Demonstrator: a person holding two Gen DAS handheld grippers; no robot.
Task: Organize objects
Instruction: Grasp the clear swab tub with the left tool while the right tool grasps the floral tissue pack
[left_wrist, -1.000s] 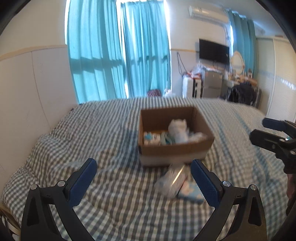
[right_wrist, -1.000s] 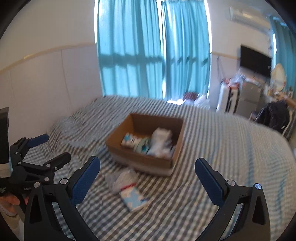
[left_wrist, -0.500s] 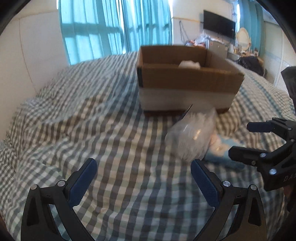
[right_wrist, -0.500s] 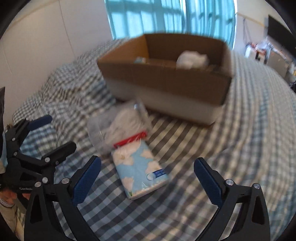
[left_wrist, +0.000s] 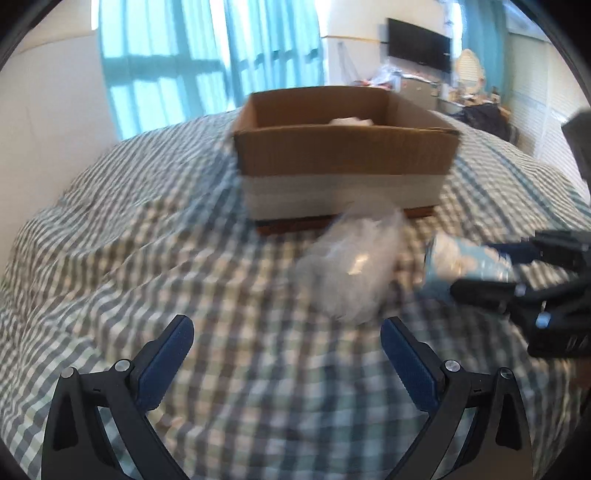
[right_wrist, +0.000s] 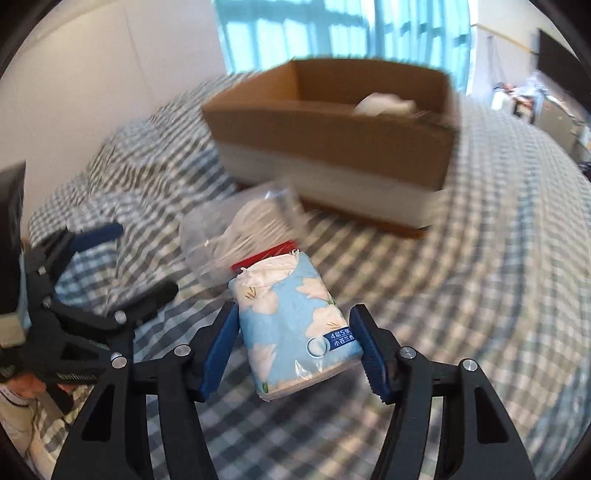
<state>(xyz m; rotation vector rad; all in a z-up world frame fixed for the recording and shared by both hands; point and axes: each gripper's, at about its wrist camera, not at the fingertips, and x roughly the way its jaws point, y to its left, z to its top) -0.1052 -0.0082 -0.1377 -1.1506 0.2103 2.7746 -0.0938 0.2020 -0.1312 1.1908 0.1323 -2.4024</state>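
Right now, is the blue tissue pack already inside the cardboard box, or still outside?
Outside. The tissue pack lies on the checked bedcover in front of the cardboard box, between the closing jaws of the right gripper.

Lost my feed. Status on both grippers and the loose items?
Right gripper closing, tissue pack between fingers. Left gripper open, empty, near clear bag. Box ahead, path clear.

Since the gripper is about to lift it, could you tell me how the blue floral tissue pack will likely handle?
The tissue pack looks soft, so it probably squashes as the right hand-held gripper jaws close around it. Its glossy wrap may slip. It likely weighs little.
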